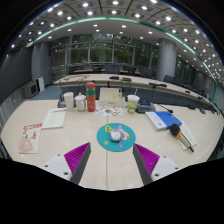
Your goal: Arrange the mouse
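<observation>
The gripper [110, 160] hung above a pale table [60, 140] with its two fingers spread apart and nothing between them. The purple pads [76, 155] on their inner faces stood well clear of each other, one at the left and one at the right.

Just ahead of the fingers, in line with the gap between them, a round teal mouse pad [103, 143] lay flat on the table. The mouse [117, 133], pale grey, rested on that pad, slightly right of its middle. It was apart from both fingers and untouched.

Farther back, a row of things stood along the far part of the table. A red bottle [90, 97] stood upright near the middle, with white cups [69, 100] to its left and a paper cup [132, 102] with a green band to its right. A printed sheet [30, 137] lay near the left edge of the table, and a second paper [53, 119] lay beyond it. On the right, a blue-and-white book [161, 120] lay flat, and a dark tool [183, 136] with a cable lay just right of it.

Beyond the table were long desks with office chairs [125, 79] and a ceiling set with small round lights [113, 12].
</observation>
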Demonstrator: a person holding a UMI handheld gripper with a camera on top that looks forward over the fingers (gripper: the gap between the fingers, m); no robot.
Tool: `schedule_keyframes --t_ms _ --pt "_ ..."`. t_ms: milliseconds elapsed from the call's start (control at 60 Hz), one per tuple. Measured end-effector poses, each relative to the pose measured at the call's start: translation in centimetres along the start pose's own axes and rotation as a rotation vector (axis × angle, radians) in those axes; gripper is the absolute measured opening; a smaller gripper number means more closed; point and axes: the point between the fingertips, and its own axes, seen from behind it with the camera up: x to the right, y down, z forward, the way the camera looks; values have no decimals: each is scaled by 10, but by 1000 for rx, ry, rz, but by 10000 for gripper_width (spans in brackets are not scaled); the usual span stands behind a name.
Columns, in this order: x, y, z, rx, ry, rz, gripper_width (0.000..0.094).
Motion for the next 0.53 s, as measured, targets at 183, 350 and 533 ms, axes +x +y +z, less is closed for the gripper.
schedule_keyframes --t_ms 183,350,533 --pt "-14 26 -74 7 12 -2 858" --pt "-19 41 -107 2 18 5 858" --pt "-21 37 -117 17 17 11 860"
